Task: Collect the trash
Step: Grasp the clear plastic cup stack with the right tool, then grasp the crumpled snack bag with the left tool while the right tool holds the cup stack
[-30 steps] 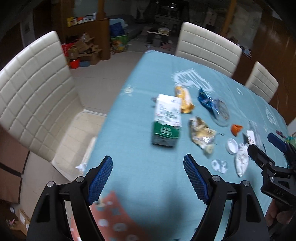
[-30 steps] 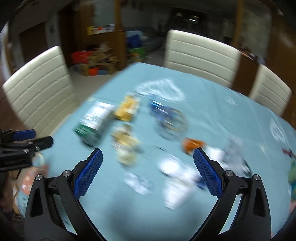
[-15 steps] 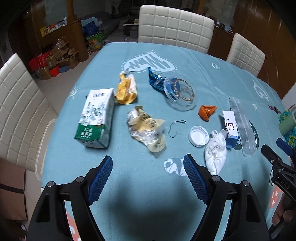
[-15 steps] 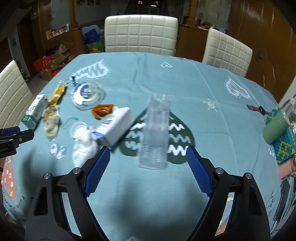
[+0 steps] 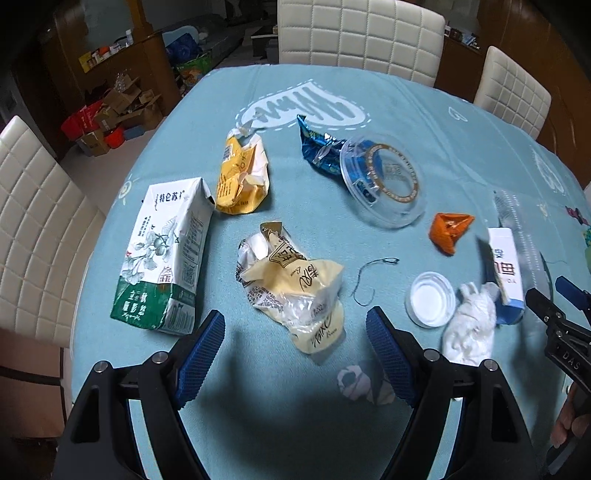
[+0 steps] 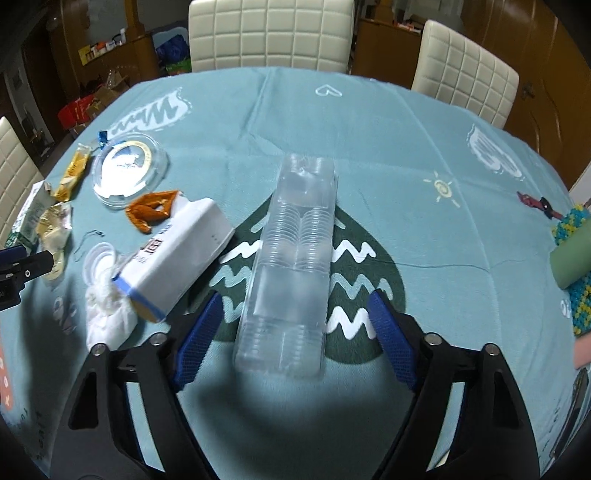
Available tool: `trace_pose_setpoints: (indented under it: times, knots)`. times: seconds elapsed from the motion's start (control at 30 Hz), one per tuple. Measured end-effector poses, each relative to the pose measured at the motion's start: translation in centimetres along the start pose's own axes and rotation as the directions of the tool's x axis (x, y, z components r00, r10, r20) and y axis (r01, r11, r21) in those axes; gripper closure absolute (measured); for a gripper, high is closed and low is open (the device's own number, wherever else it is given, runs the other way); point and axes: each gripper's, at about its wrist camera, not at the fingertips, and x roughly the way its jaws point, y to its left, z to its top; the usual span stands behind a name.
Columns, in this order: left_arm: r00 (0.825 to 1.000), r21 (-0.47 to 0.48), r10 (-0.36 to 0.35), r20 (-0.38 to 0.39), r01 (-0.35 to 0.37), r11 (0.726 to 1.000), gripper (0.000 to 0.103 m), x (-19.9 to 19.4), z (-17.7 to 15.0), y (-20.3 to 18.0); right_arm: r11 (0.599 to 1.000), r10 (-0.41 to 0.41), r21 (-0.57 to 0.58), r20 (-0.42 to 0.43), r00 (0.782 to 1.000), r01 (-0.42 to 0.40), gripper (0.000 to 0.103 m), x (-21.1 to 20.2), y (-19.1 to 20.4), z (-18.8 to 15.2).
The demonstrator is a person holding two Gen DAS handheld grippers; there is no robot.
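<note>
Trash lies on a teal tablecloth (image 5: 424, 110). In the left wrist view: a green-white milk carton (image 5: 166, 254), a yellow wrapper (image 5: 242, 177), a cream snack bag (image 5: 295, 291), a blue wrapper (image 5: 317, 149), a clear round lid (image 5: 386, 184), an orange wrapper (image 5: 448, 230), a white cap (image 5: 430, 303) and a crumpled tissue (image 5: 471, 328). My left gripper (image 5: 295, 343) is open, just short of the cream bag. My right gripper (image 6: 291, 332) is open, its fingers either side of a clear plastic tray (image 6: 291, 258). A white-blue small carton (image 6: 173, 258) lies left of the tray.
White padded chairs (image 5: 360, 31) stand around the table. A green cup on a knitted mat (image 6: 570, 254) sits at the right edge. A thin dark thread (image 5: 369, 277) lies mid-table. Boxes and clutter (image 5: 110, 110) are on the floor at far left.
Both grippers have come lower and closer to the table. The left now hangs near the cream bag, and the right has closed in on the clear tray. Both stay open.
</note>
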Motion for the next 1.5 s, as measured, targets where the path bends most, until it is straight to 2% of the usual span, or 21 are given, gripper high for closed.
trace_pose_setpoints:
  times: [0.1,0.2,0.3,0.33,0.37,0.43,0.67,0.9,1.5]
  knots:
    - [1.000,0.004,0.000,-0.015,0.000,1.000,0.029,0.9,0.2,-0.2,1.000,0.013,0.001,-0.026,1.000,-0.013,0.039,0.9,0.0,0.0]
    - [1.000,0.012,0.005,-0.025,-0.004,1.000,0.039,1.7,0.0,-0.3,0.999,0.032,0.007,-0.020,0.999,-0.032,0.047,1.0,0.1,-0.1]
    - [1.000,0.034,-0.002,-0.003,0.002,0.999,0.063,1.4,-0.1,-0.6,0.999,0.046,0.000,-0.023,0.999,-0.046,0.056,0.8,0.4,-0.2]
    - [1.000,0.044,-0.006,-0.001,0.006,0.999,0.078,1.2,-0.1,-0.8,0.999,0.051,-0.001,-0.021,0.998,-0.051,0.057,0.7,0.5,-0.3]
    - [1.000,0.049,-0.020,-0.007,0.020,0.999,0.086,1.1,-0.1,-0.8,0.999,0.051,-0.002,-0.016,0.999,-0.051,0.058,0.5,0.5,-0.4]
    - [0.998,0.039,-0.052,-0.018,0.053,0.998,0.093,0.6,-0.4,-0.7,0.999,0.047,-0.006,0.007,0.999,-0.047,0.058,-0.4,0.7,-0.6]
    - [0.996,0.079,-0.074,0.044,0.070,0.994,0.098,-2.5,-1.9,-0.8,0.998,0.059,-0.027,0.060,0.996,-0.058,0.059,-3.6,1.5,-0.8]
    - [0.990,0.103,-0.090,0.113,0.079,0.992,0.099,-5.6,-3.6,-0.5,0.994,0.093,-0.058,0.081,0.992,-0.088,0.058,-6.2,3.4,-2.5]
    - [0.987,0.017,-0.051,0.150,0.049,0.999,0.099,-8.9,-7.4,4.8,0.959,0.210,-0.213,0.101,0.972,-0.185,0.058,-9.4,10.7,-4.1]
